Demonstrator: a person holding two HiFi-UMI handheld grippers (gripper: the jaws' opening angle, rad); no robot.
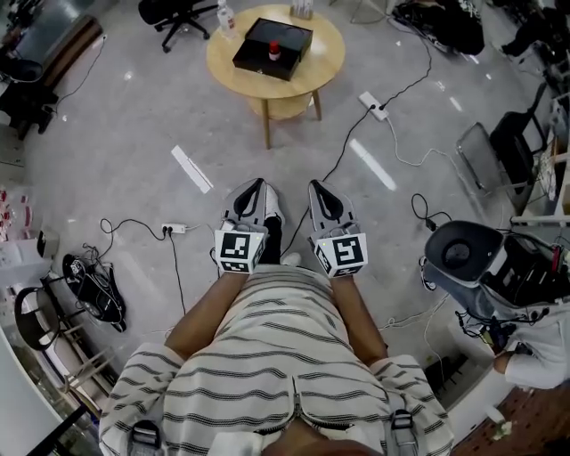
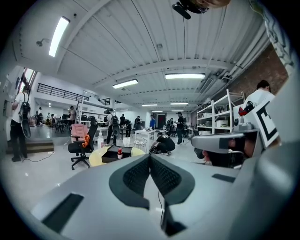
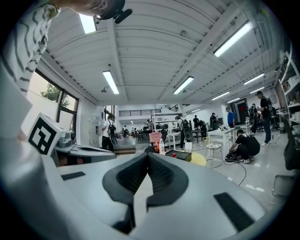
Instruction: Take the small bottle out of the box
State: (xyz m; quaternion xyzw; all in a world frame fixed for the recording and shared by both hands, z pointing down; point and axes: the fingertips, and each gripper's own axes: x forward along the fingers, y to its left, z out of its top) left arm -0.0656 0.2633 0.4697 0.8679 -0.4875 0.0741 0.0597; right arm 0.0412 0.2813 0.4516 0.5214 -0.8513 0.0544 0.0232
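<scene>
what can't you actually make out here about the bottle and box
- small bottle: too small and far in the head view to read any label.
- box interior: in the right gripper view its near wall hides it; only a red cap shows.
- item at the table far edge: cut off by the head view's top edge.

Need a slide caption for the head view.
Left gripper and right gripper, shut and empty, face a round table holding the box with the small bottle.
</scene>
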